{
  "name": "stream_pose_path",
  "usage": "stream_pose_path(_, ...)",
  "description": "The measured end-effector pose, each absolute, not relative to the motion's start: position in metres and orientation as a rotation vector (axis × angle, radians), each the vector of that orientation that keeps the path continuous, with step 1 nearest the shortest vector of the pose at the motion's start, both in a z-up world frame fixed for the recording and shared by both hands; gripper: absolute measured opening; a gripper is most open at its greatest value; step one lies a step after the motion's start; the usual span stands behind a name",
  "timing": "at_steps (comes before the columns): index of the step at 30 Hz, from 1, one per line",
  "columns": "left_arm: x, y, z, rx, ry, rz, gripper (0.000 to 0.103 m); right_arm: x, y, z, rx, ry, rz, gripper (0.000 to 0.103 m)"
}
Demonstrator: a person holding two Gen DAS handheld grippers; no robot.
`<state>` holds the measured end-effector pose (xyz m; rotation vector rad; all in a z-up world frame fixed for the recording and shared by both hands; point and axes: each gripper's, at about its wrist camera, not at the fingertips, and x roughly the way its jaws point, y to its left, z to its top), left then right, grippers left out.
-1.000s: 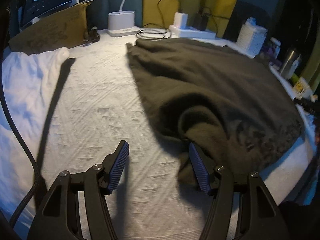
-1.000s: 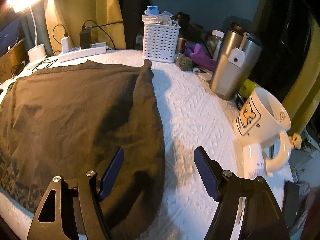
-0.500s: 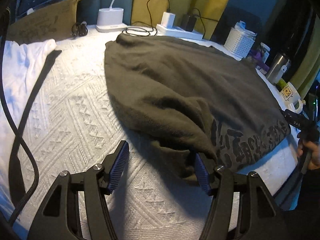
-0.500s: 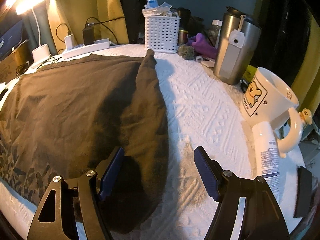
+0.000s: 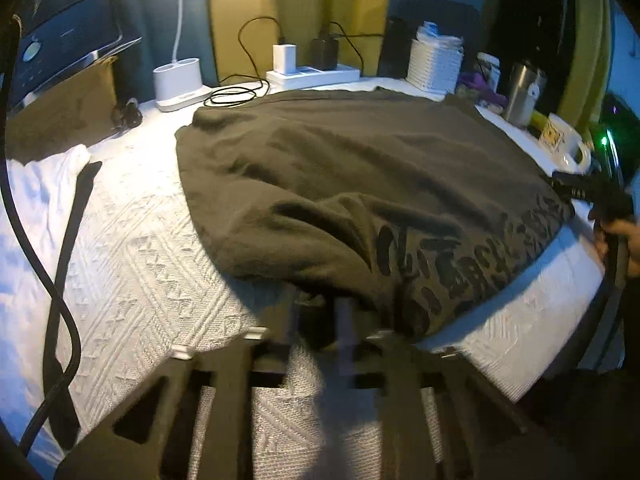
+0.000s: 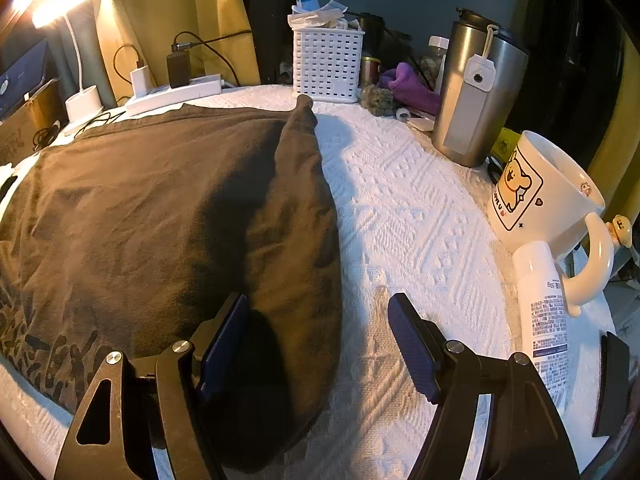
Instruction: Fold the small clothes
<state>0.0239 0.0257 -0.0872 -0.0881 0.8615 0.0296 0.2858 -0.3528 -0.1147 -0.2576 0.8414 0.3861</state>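
Bedspread (image 5: 132, 264), white and textured, fills both of my views, and the dark olive T-shirt (image 5: 340, 184) with black lettering lies spread across its middle. Beyond the shirt's far edge I see the white power strip (image 5: 312, 77) and the white basket (image 6: 327, 65); the steel tumbler (image 6: 472, 96) and cartoon mug (image 6: 540, 192) stand to its right. My left gripper (image 5: 332, 320) has just closed and pinches the shirt's near hem. My right gripper (image 6: 316, 344) stands spread, straddling the shirt's right sleeve edge without pressing it.
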Motion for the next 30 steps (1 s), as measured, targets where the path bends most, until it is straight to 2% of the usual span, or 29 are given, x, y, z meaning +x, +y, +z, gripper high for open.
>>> stream_pose_path(2, 0.021, 0.034, -0.091, -0.117, 0.864, 0.078, 0.001, 0.286, -0.353, -0.115, -0.253, 0.844, 0.384, 0.074)
stream_pose_path(13, -0.029, 0.062, -0.100, -0.386, 0.829, 0.311, 0.001, 0.285, -0.360, -0.115, -0.253, 0.833, 0.321, 0.074)
stream_pose_path(15, -0.037, 0.071, -0.100, -0.437, 0.839, 0.344, 0.000, 0.282, -0.365, -0.116, -0.237, 0.829, 0.324, 0.065)
stream_pose_path(17, -0.044, 0.077, -0.099, -0.417, 0.853, 0.377, 0.000, 0.278, -0.369, -0.116, -0.223, 0.830, 0.330, 0.062)
stream_pose_path(22, -0.049, 0.090, -0.085, -0.452, 0.789, 0.332, 0.002, 0.270, -0.385, -0.114, -0.121, 0.838, 0.355, 0.061)
stream_pose_path(23, -0.047, 0.089, -0.082, -0.448, 0.771, 0.319, 0.011, 0.267, -0.389, -0.112, -0.086, 0.832, 0.364, 0.061)
stream_pose_path(24, -0.044, 0.087, -0.079, -0.438, 0.761, 0.302, 0.036, 0.265, -0.392, -0.110, -0.069, 0.831, 0.370, 0.061)
stream_pose_path(26, -0.035, 0.081, -0.077, -0.409, 0.737, 0.269, 0.067, 0.262, -0.396, -0.107, -0.038, 0.838, 0.379, 0.061)
stream_pose_path(30, -0.018, 0.073, -0.088, -0.387, 0.779, 0.196, 0.066, 0.252, -0.398, -0.109, 0.010, 0.860, 0.434, 0.061)
